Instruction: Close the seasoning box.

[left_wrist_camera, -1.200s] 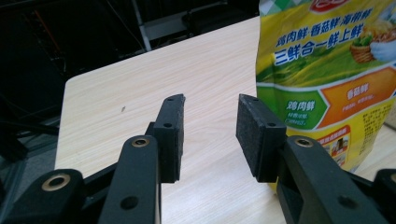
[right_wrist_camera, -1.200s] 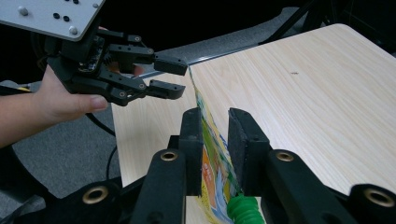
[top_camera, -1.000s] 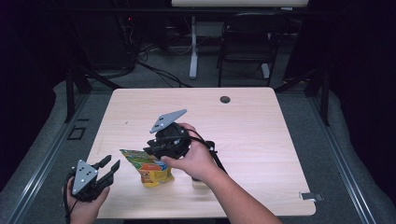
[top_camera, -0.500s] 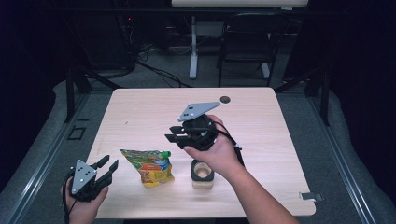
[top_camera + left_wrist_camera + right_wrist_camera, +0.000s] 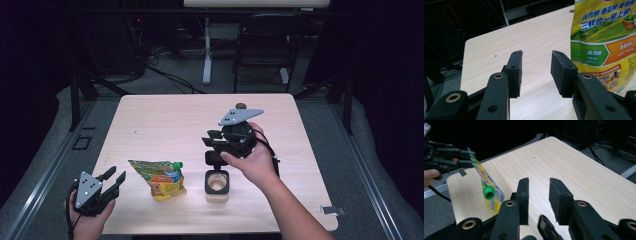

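From the high view, the counter (image 5: 165, 120) is a pale wood-grain slab with rounded corners. At about 7 o'clock on it stands a crinkled, glossy pouch (image 5: 160, 177), yellow and green with a small green cap at its upper right. Just beside it, toward 5 o'clock, sits a square-edged jar (image 5: 217, 186) with a black lid part behind it. A small dark round thing (image 5: 241, 105) lies at the 12 o'clock edge. The left tool (image 5: 114, 176) hovers at the 8 o'clock corner, its jaws spread and empty, apart from the pouch. The right tool (image 5: 212, 141) hangs above the middle of the counter, a grey three-cornered plate on top.

The left gripper view shows the left tool (image 5: 536, 71) with matte, foam-like black pads set wide, bare wood between them. The pouch (image 5: 606, 45) fills the 2 o'clock side, its printed characters readable here.

In the right gripper view, the right tool (image 5: 539, 200) has just been opening; nothing lies between the pads. The pouch (image 5: 489, 192) appears edge-on at 9 o'clock, its ribbed green cap facing the camera, with the left tool (image 5: 461, 157) at 10 o'clock.
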`<state>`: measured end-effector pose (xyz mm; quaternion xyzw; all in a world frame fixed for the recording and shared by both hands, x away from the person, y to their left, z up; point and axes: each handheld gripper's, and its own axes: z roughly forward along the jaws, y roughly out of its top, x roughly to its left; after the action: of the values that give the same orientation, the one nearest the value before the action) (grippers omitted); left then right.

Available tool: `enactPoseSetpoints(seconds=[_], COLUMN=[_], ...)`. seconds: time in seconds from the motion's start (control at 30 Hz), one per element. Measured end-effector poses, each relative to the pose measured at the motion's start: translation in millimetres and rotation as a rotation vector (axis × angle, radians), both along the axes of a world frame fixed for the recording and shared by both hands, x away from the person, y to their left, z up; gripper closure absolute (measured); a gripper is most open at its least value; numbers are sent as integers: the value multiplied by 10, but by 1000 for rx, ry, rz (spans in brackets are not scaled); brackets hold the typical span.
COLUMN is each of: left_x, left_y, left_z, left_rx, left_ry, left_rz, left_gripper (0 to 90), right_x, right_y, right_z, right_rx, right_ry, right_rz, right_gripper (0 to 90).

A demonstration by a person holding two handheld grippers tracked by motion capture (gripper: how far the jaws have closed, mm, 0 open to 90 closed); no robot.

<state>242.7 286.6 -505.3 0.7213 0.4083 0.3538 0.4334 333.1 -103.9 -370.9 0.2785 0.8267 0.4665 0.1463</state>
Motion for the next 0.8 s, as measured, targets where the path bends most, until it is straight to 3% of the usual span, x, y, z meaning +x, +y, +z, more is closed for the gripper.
enactPoseSetpoints(seconds=[0.43, 0.8], left_x=[-9, -12], left_y=[-4, -13], left_z=[1, 0], left_rx=[1, 3], left_ry=[1, 3], left_rz=[-2, -2], left_gripper=[618, 617], right_x=[41, 100], right_y=[-263, -362], right_z=[-144, -291], right_rx=[0, -19], right_ry=[15, 21], right_rz=[-59, -99], right_gripper=[673, 652])
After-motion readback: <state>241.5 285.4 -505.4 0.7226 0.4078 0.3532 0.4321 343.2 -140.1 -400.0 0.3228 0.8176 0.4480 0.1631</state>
